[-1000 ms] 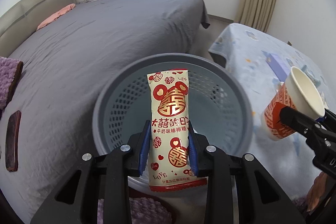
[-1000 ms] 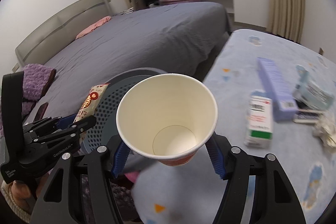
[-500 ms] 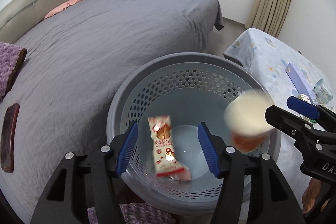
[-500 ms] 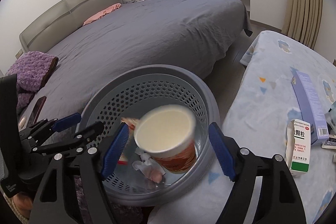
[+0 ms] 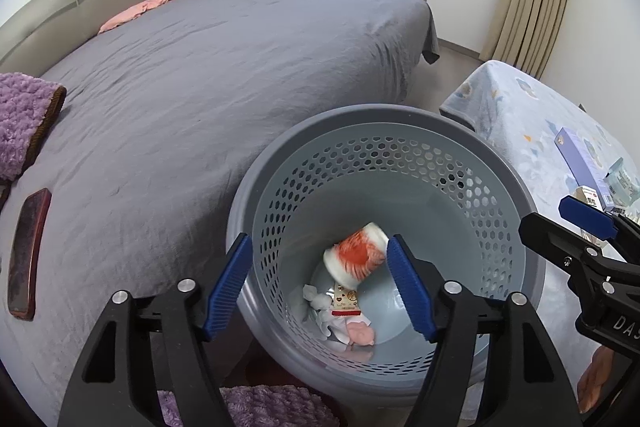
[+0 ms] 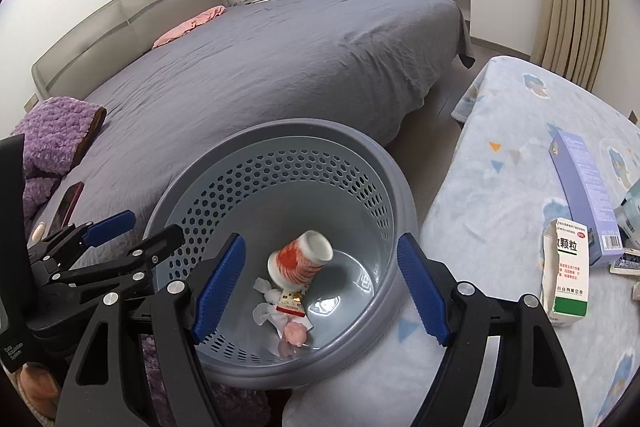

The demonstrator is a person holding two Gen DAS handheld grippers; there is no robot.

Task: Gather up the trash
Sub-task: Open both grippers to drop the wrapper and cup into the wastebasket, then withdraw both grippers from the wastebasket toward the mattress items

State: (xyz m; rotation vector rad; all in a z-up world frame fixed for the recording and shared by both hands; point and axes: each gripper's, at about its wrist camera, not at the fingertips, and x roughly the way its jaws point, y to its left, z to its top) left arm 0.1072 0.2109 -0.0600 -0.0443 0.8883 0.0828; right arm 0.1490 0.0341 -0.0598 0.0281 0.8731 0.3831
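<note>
A grey perforated basket (image 5: 516,187) (image 6: 400,187) stands between the bed and a low table. Inside it a red-and-white paper cup (image 5: 356,259) (image 6: 300,263) lies tipped over on a candy wrapper (image 5: 346,303) (image 6: 294,301), crumpled white tissue (image 5: 318,301) (image 6: 262,307) and pink bits. Above the basket's near rim my left gripper (image 5: 320,279) (image 6: 132,227) hangs, its jaws opening and nothing between them. My right gripper (image 6: 320,287) (image 5: 560,215) is open and empty over the basket's right side.
A grey bed (image 5: 200,67) fills the left, with a purple blanket (image 5: 24,115) and a dark phone (image 5: 28,251) on it. On the patterned table (image 6: 500,187) at the right lie a white-green carton (image 6: 568,271) and a purple box (image 6: 580,187).
The left gripper let go of the candy wrapper and the right gripper let go of the paper cup. Both fell into the basket. Both grippers have opened and shifted over the basket.
</note>
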